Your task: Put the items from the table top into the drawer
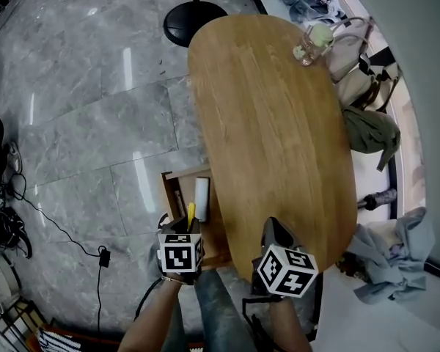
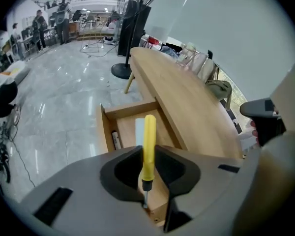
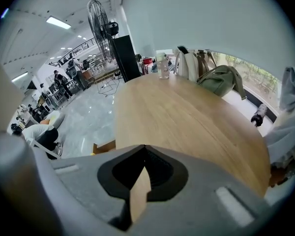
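While the left gripper (image 2: 148,149) clasps a yellow screwdriver (image 2: 149,127), the drawer (image 2: 106,132) stands open below.
It holds a white item (image 2: 139,127) and a dark marker (image 2: 116,139); the right gripper (image 3: 145,149) sits clenched, empty, at the table's (image 3: 187,117) near edge.

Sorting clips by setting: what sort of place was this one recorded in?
Probably a large open office or lab hall: a polished grey stone floor, desks with people working far behind, a tall standing fan, and an oval wooden table.
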Demonstrator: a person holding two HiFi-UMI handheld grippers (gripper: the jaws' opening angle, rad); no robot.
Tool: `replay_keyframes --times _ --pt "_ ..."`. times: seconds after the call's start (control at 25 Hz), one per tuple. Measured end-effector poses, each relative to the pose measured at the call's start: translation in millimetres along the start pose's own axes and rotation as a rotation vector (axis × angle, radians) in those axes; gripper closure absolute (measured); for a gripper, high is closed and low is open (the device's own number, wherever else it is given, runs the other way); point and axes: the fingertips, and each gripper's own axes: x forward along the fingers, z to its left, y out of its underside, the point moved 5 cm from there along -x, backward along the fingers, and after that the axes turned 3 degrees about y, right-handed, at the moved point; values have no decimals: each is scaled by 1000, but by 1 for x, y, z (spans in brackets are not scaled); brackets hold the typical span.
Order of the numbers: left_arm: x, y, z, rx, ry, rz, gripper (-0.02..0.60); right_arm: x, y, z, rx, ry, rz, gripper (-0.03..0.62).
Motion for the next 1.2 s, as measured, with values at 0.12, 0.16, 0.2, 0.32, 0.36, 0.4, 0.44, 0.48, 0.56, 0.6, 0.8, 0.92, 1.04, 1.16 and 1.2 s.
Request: replay_keyframes --times 0.12,0.16,0.2,0.32,0.36,0.4,0.44,0.48,0.56,0.6,0.8,0.92,1.04,1.16,1.2 --pt "9 10 5 -60 -19 8 511 1 3 0 -7 -4 9 589" --pt "12 11 6 -78 -21 5 511 1 3 -1 -9 -4 12 589" --pt "14 12 7 -95 -18 0 511 1 4 -2 -9 -3 14 589" --pt "20 14 11 -132 -9 -5 502 1 5 -5 -6 5 18 589" --pt "21 15 12 -136 -12 -3 498 1 5 -6 -2 8 18 589" --pt "21 15 13 -137 -15 -2 492 1 5 -7 2 10 18 589" --pt "20 15 15 -136 -16 -1 490 1 6 -7 8 13 18 589" --pt "19 15 15 -134 -14 1 484 1 7 -7 13 15 17 589" --pt "16 15 16 -121 -9 6 482 0 8 -6 25 18 15 589" --pt "14 14 16 -112 -6 5 482 0 9 -6 31 19 15 589" --pt "-10 -4 17 -65 3 -52 482 0 11 -2 58 22 6 589" --pt "-40 -26 19 -23 6 -121 490 -6 10 5 71 21 -4 589" --pt "-83 -54 22 29 -3 -205 509 -22 3 15 74 15 -19 589" --pt "-133 -86 21 92 -17 -293 521 -48 -14 26 80 8 -51 589" --pt "-151 -98 19 116 -21 -321 528 -58 -22 29 84 7 -66 589"
